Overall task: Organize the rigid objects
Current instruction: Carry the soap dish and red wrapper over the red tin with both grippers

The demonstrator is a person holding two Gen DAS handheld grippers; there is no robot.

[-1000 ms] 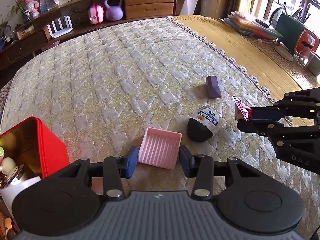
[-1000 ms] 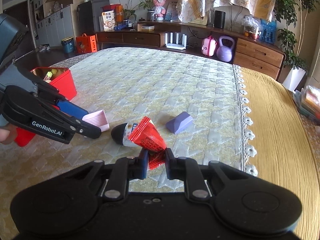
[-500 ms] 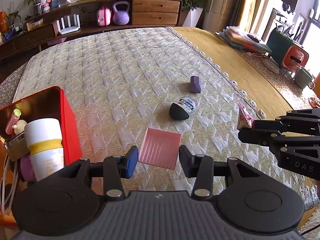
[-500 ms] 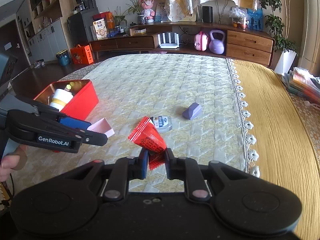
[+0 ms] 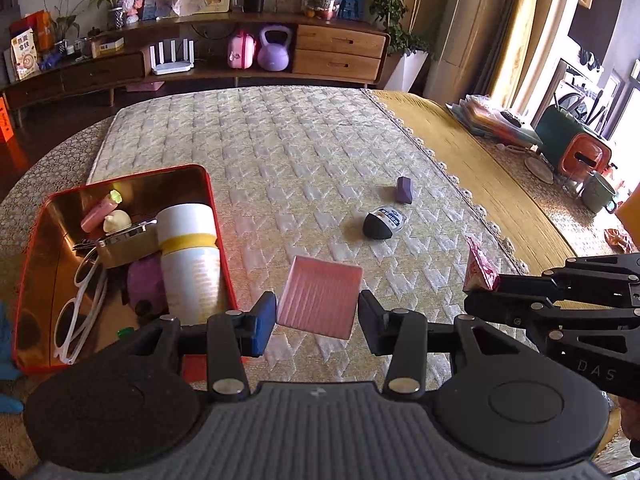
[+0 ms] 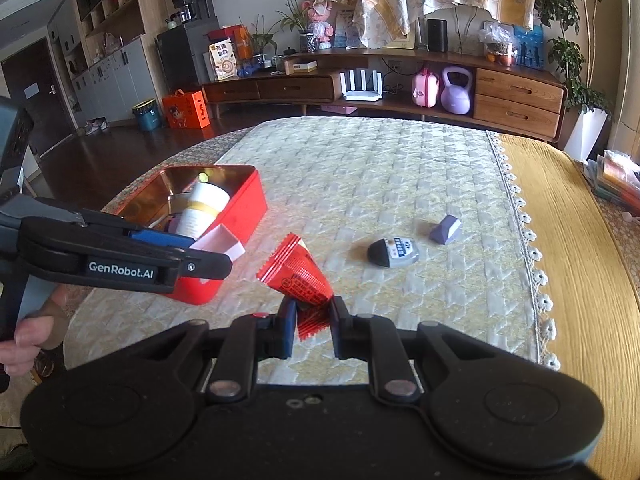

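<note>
My left gripper [image 5: 316, 320] is shut on a pink ridged tray [image 5: 320, 302] and holds it in the air beside the open red tin [image 5: 120, 176]; the gripper [image 6: 200, 252] also shows in the right wrist view, with the tray [image 6: 218, 242] over the tin's [image 6: 240, 208] near corner. My right gripper [image 6: 312, 320] is shut on a red snack packet [image 6: 298, 274], held above the quilt; the packet also shows in the left wrist view [image 5: 480, 270]. A black-and-white bottle [image 5: 382, 222] and a purple block [image 5: 404, 190] lie on the quilt ahead.
The tin holds a white-and-yellow cup [image 5: 190, 256], white glasses [image 5: 80, 312], a metal case and small toys. The quilt's lace edge [image 5: 460, 192] meets a yellow cloth on the right. A mug [image 5: 598, 196] and an orange-green container [image 5: 572, 148] stand far right.
Both grippers have risen and pulled back, each still holding its object. The pink tray has lifted off the quilt and moved toward the red tin, whose inside now shows fully.
</note>
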